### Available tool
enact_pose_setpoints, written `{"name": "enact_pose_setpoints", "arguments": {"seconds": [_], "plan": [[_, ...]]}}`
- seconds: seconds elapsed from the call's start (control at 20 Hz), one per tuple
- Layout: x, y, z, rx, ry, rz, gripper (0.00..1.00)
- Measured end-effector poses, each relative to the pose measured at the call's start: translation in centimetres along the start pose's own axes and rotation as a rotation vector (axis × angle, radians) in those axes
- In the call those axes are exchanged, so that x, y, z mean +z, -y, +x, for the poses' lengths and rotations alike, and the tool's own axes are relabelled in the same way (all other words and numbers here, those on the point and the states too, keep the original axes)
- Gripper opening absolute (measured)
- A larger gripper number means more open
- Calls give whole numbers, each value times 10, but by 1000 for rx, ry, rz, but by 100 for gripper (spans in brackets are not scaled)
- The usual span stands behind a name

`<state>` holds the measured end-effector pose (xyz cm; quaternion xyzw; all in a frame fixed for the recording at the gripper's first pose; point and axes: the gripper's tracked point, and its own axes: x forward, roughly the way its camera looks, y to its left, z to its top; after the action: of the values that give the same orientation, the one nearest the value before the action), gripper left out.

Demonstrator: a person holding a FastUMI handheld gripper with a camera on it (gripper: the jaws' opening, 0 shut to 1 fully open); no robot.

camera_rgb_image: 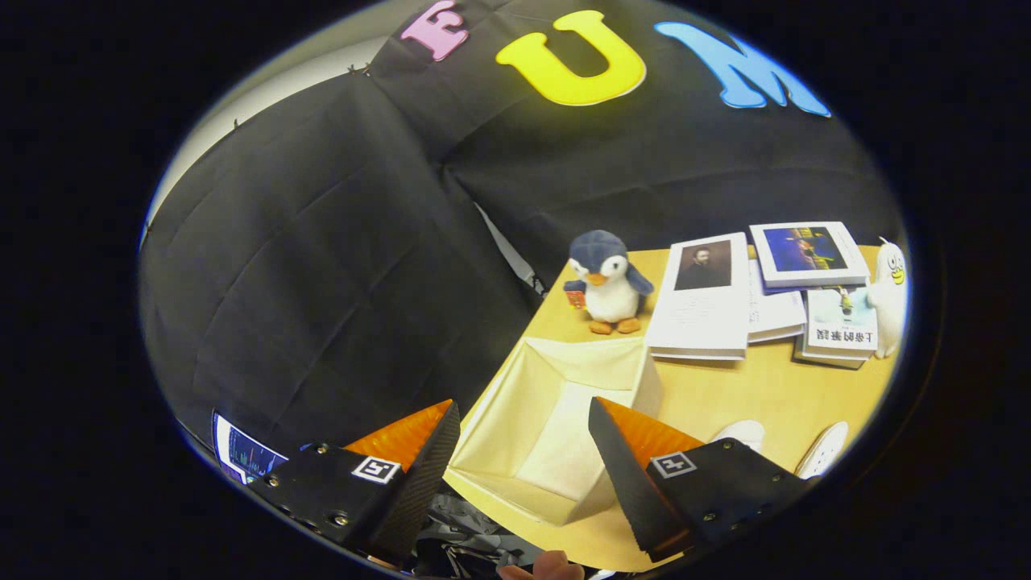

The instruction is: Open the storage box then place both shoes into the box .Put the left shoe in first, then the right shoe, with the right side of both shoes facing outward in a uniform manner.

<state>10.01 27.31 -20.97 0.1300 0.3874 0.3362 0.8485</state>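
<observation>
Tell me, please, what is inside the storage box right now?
The storage box holds only its cream lining; the near right corner is covered by a finger of the open tongs.

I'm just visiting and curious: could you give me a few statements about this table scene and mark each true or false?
1. The storage box is open and has nothing in it. True.
2. The tongs are clamped on a shoe. False: they are open, holding nothing, above the box.
3. A plush penguin stands just beyond the box. True.
4. Both shoes lie inside the box. False: the white shoes lie on the table, beside the box.
5. Books lie next to the penguin. True.
</observation>
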Motion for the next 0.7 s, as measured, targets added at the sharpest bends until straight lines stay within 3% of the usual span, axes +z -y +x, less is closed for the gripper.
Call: {"name": "enact_pose_setpoints", "arguments": {"seconds": [0.35, 0.7], "plan": [[-24, 67, -34, -111, 7, 73, 97], [-77, 128, -44, -258, -95, 75, 97]]}}
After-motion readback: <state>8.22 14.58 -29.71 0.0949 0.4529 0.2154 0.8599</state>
